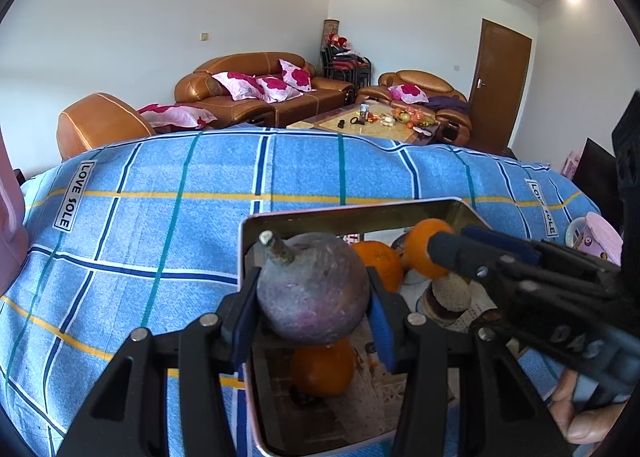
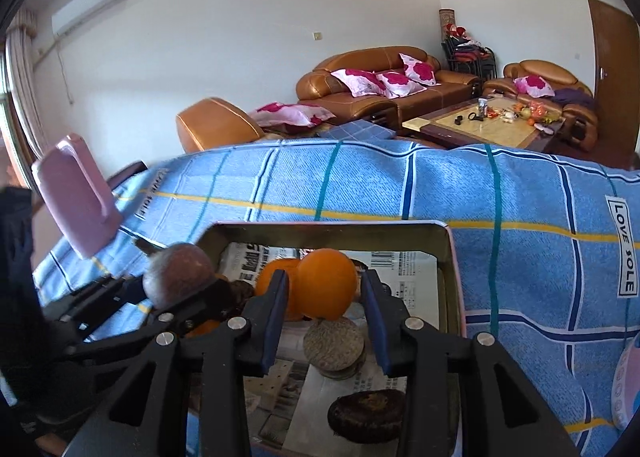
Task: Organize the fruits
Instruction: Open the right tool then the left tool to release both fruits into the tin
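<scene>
Two tools hover above a metal tin on the blue plaid cloth.
Lower centre, the left tool pinches a purple round fruit; the right tool, angled downward, brackets an orange, its right pad apart.

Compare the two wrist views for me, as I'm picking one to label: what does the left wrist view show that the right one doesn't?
Only the left wrist view shows the orange beneath the purple fruit and the person's fingers at lower right. Only the right wrist view shows the air conditioner, the pink box and a dark brown fruit at the tin's near end. Both show the tin, the left gripper clamping the purple fruit, and the right gripper around an orange.
</scene>
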Demonstrator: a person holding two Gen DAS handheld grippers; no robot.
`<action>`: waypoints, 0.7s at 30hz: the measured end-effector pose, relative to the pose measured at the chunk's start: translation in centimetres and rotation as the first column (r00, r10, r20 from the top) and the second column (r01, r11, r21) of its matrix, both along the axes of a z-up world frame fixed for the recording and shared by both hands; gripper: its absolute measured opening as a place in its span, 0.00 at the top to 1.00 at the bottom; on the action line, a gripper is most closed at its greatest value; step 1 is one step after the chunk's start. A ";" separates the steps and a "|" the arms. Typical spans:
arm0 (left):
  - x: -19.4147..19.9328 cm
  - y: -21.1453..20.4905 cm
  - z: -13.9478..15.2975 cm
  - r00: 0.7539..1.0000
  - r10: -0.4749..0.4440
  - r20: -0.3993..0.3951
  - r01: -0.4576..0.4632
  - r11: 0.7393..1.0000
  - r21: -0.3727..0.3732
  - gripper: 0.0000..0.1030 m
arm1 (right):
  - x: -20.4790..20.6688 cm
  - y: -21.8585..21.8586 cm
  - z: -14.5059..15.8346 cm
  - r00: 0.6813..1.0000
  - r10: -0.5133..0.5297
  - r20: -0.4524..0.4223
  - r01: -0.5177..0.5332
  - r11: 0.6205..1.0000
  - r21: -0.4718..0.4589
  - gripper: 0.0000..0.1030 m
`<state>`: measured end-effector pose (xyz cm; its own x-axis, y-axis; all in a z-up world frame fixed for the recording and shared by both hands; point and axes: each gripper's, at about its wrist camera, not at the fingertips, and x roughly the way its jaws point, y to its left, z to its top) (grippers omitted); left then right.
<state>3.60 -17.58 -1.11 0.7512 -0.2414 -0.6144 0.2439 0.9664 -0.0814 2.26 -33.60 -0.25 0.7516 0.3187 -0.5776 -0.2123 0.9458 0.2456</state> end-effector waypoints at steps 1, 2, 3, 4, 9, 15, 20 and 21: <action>0.0 -0.1 0.0 1.000 -0.004 0.001 0.004 1.000 0.001 0.51 | -0.2 -0.1 0.3 1.000 -0.003 0.008 0.003 1.000 0.008 0.61; -0.1 -0.2 0.0 1.000 -0.007 0.001 0.007 1.000 0.003 0.51 | -0.4 -0.2 0.4 1.000 -0.007 0.016 0.007 1.000 0.009 0.60; -0.1 -0.3 0.0 1.000 -0.007 0.000 0.007 1.000 0.006 0.51 | -0.5 -0.2 0.8 0.999 -0.015 0.029 0.014 1.000 0.011 0.59; 0.0 -0.4 0.0 1.000 -0.006 -0.001 0.006 1.000 0.009 0.51 | -0.8 -0.3 1.1 0.999 -0.026 0.044 0.026 0.999 0.019 0.55; 0.1 -0.4 -0.1 1.000 0.009 -0.009 -0.009 1.000 0.017 0.51 | -1.6 -1.2 1.6 0.979 -0.163 0.120 0.160 0.987 0.032 0.39; -1.0 -0.4 0.9 0.995 0.038 0.092 -0.041 0.999 0.031 0.26 | -2.0 -1.8 1.7 0.950 -0.260 0.174 0.259 0.966 0.030 0.39; -1.9 -0.5 1.4 0.981 0.064 0.183 -0.075 0.996 0.054 0.01 | -2.7 -2.1 2.1 0.928 -0.302 0.219 0.303 0.953 0.030 0.38; -2.0 -0.6 1.5 0.979 0.064 0.191 -0.076 0.995 0.057 0.00 | -2.9 -2.3 2.1 0.922 -0.314 0.227 0.314 0.949 0.038 0.38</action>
